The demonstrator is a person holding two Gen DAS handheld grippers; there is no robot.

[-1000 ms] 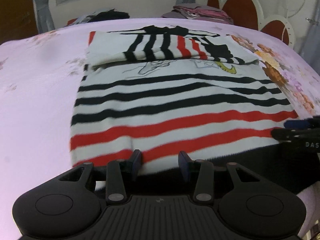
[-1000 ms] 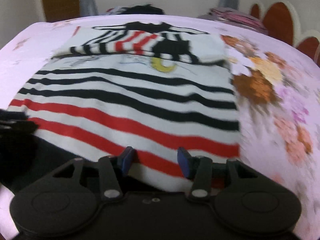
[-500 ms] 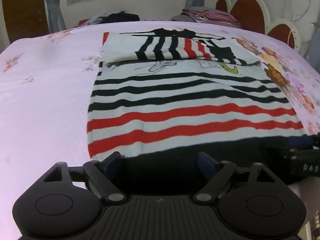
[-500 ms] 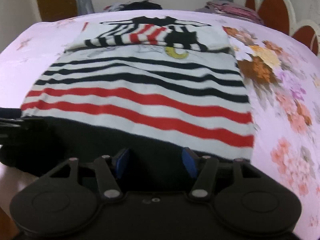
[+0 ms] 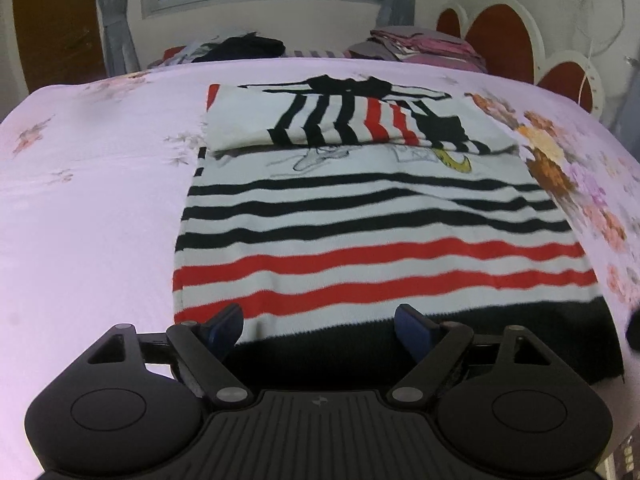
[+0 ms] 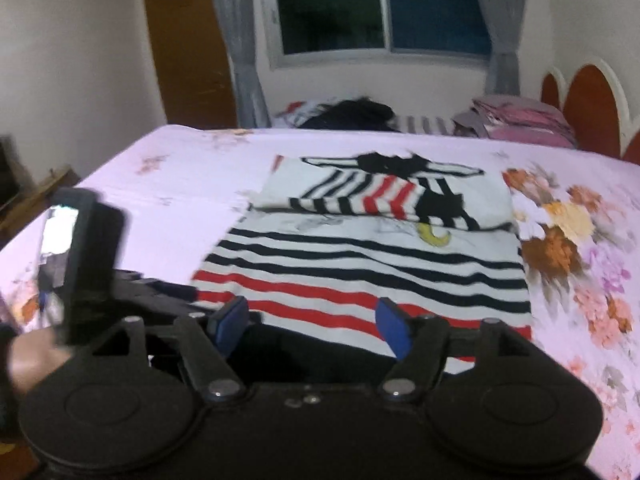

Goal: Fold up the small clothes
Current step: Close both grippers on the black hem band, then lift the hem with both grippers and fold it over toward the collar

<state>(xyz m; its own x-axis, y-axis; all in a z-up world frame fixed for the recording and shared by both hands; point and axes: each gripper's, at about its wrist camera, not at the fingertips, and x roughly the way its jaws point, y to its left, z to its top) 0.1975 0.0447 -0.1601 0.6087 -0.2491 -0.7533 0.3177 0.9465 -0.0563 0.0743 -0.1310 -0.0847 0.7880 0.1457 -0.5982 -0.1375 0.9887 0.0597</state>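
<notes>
A small white sweater (image 5: 380, 216) with black and red stripes and a black hem lies flat on the pink bedspread (image 5: 88, 216), its sleeves folded across the top. My left gripper (image 5: 319, 322) stands open above the hem's near left part, with nothing between its pads. In the right wrist view the same sweater (image 6: 372, 264) lies ahead. My right gripper (image 6: 311, 322) hovers over the hem with its jaws opening, and no cloth is pinched between them. The left gripper's body (image 6: 86, 256) and a hand (image 6: 32, 356) show at the left edge.
A pile of dark clothes (image 5: 240, 48) and a stack of folded pink clothes (image 5: 420, 46) lie at the bed's far edge. A red-and-white headboard (image 5: 500, 36) stands on the right, a window and curtains behind. Floral print (image 6: 568, 248) covers the bedspread's right side.
Both grippers let go of the sweater's hem and opened. Both drew back and rose, the right one far more, so its view now takes in the room.
</notes>
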